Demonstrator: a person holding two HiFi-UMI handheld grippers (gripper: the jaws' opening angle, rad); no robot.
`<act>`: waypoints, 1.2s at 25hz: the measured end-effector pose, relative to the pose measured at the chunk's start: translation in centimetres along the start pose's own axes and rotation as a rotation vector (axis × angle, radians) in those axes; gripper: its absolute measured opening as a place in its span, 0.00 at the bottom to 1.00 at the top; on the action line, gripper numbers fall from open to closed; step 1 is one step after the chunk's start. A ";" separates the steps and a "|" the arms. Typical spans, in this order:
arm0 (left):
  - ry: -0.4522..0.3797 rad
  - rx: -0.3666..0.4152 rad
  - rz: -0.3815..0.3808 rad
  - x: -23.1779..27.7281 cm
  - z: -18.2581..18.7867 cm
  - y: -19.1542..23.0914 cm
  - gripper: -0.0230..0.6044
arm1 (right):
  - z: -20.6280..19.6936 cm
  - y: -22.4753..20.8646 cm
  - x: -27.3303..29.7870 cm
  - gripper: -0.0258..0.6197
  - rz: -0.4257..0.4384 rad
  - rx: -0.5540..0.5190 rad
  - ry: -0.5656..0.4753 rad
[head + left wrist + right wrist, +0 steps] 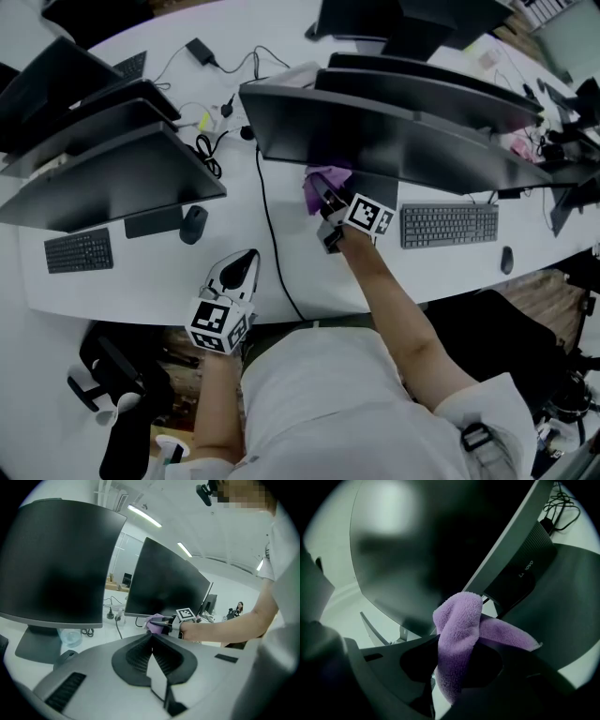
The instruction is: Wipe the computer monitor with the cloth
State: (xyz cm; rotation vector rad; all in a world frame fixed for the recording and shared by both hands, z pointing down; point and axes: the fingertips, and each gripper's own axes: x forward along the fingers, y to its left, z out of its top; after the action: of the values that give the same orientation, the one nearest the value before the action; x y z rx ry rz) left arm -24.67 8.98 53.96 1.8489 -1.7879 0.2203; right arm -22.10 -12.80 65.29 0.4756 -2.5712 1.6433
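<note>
- White bench point(291, 234) is the largest item. It carries several dark screens, cables and a keyboard point(450, 225).
- Computer monitor point(375, 141) stands at the centre of the bench, directly ahead of the person. Its screen is dark and tilted; the right gripper view shows the lower bezel and the stand behind it.
- Right gripper point(330, 199) is extended to the lower left part of this monitor. Its fingers are clamped on the cloth.
- Left gripper point(244, 262) hangs low over the near bench edge, well apart from the monitor. Its fingers are pressed together with nothing between them.
- Purple cloth point(459, 630) is bunched, with a folded lobe protruding past the fingertips towards the screen. It lies just beside the bezel; contact with the glass cannot be confirmed.
- Step in hand, as judged: bringing the cloth onto the screen at the bottom corner, at or near the start of wiping.
- Next move calls for pressing the protruding lobe flat against the glass, then sweeping across the panel. Keep the hard fingertips clear of the screen and the pressure light, since the monitor may tip on its stand.
</note>
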 end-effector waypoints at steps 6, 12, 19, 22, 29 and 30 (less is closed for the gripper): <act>-0.005 -0.005 0.009 -1.2 -0.4 1.7 0.04 | -1.4 1.5 2.0 0.21 0.014 -0.006 0.014; -0.009 -0.012 0.012 -2.2 -0.8 3.2 0.04 | -2.9 3.0 4.3 0.21 0.035 -0.007 0.034; -0.010 -0.020 0.014 -3.2 -1.0 4.7 0.04 | -4.5 4.9 6.6 0.21 0.058 -0.003 0.060; -0.012 -0.022 0.015 -3.4 -1.1 5.3 0.04 | -5.2 5.6 7.6 0.21 0.069 -0.009 0.073; -0.019 -0.031 0.023 -4.3 -1.4 6.7 0.04 | -6.7 7.5 9.7 0.21 0.098 -0.022 0.106; -0.021 -0.033 0.025 -4.4 -1.5 6.9 0.04 | -6.9 7.7 9.9 0.21 0.103 -0.024 0.110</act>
State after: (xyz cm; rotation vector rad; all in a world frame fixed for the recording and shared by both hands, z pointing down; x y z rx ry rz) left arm -31.37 13.84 54.92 1.8136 -1.8191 0.1806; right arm -34.57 -5.93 63.53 0.2474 -2.5719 1.6173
